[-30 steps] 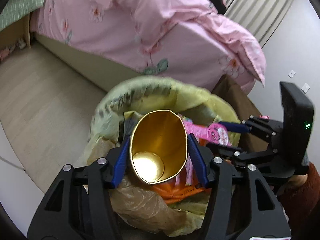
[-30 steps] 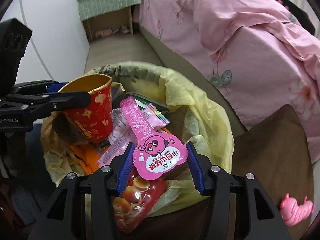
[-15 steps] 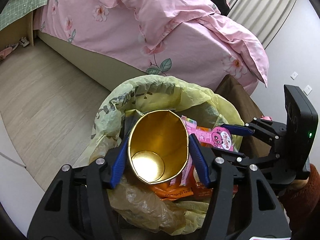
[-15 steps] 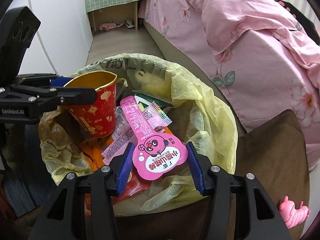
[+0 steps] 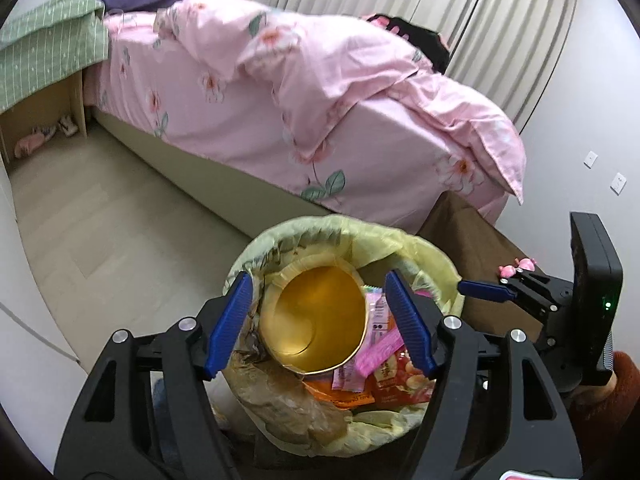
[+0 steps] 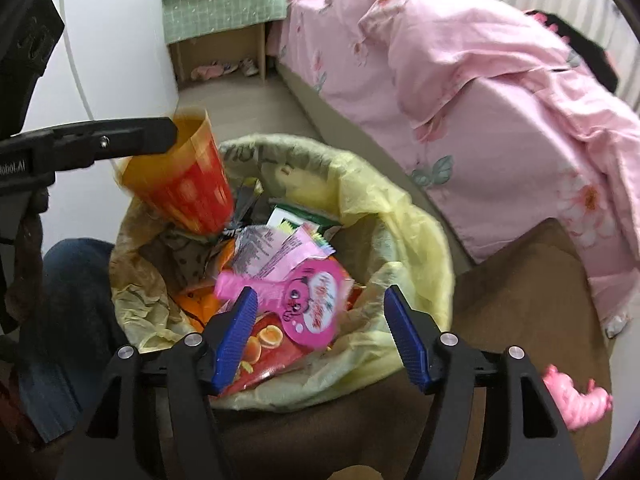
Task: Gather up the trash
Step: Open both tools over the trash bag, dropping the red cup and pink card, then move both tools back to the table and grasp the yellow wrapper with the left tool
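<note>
Gold-lined and red outside, the paper cup [image 5: 318,320] sat over the yellow-bagged trash bin [image 5: 400,240] in our left wrist view, between our left gripper [image 5: 320,326] jaws, which were opening and clear of its rim. In our right wrist view the right gripper [image 6: 318,334] was opening too, and the pink snack wrapper [image 6: 308,300] lay loose between its blue pads, on the trash in the bin beside the bed [image 6: 480,100].
</note>
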{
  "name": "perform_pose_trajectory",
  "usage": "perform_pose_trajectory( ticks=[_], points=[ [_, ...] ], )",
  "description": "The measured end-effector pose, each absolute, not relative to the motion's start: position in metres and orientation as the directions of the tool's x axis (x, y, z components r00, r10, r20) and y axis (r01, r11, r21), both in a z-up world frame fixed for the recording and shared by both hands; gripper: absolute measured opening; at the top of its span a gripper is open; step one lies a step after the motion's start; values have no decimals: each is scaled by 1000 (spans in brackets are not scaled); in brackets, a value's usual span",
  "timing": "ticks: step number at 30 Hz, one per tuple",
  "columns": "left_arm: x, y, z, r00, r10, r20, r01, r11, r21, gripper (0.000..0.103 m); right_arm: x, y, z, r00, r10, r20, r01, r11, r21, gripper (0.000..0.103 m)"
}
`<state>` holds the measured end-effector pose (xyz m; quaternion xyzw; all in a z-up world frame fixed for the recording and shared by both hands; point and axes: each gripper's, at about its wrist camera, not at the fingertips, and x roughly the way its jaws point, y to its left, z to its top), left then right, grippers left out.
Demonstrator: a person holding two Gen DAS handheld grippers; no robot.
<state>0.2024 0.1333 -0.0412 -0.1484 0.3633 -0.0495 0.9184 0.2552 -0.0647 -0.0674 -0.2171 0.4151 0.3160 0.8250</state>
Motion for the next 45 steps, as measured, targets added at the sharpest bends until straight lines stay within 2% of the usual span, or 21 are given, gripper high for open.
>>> perform_pose_trajectory(
  ticks=[4, 8, 15, 20, 25, 28, 33, 36, 38, 41, 45],
  points=[
    [189, 114, -15, 757, -191, -625, 22, 963, -268, 65, 235, -99, -39, 525, 354, -774, -643, 760, -88, 62],
    [179, 82, 5, 761, -240, -602, 95, 960, -262, 65, 208, -150, -10, 597, 340, -726, -560, 825, -74, 62],
    [165, 2, 7, 672, -434, -600, 292, 900, -324, 65, 165, -262, 17, 710, 220, -669, -335, 941, -45, 62],
    [153, -67, -22, 511, -556, -655, 400, 829, -391, 65, 137, -330, 7, 719, 148, -679, -203, 979, -2, 67],
    [145, -118, -60, 310, -608, -731, 407, 780, -476, 65, 112, -366, -13, 700, 140, -700, -181, 983, 15, 67],
    [146, -138, -78, 234, -606, -760, 382, 776, -502, 65, 100, -377, -28, 669, 124, -733, -180, 984, 2, 67],
    [154, -163, -84, 259, -549, -795, 350, 820, -453, 65, 83, -383, -48, 672, 71, -737, -150, 988, -41, 67],
    [160, -182, -85, 262, -526, -809, 388, 825, -410, 53, 78, -388, -59, 667, 25, -744, -101, 993, -57, 67],
    [164, -186, -83, 287, -489, -824, 417, 838, -352, 33, 78, -388, -65, 662, 18, -750, -92, 994, -57, 67],
    [172, -180, -82, 316, -461, -829, 433, 848, -307, 26, 79, -389, -69, 666, 63, -744, -90, 996, 4, 67],
    [179, -153, -76, 392, -389, -834, 387, 892, -234, 26, 94, -388, -74, 663, 118, -739, -77, 993, 89, 67]
  ],
)
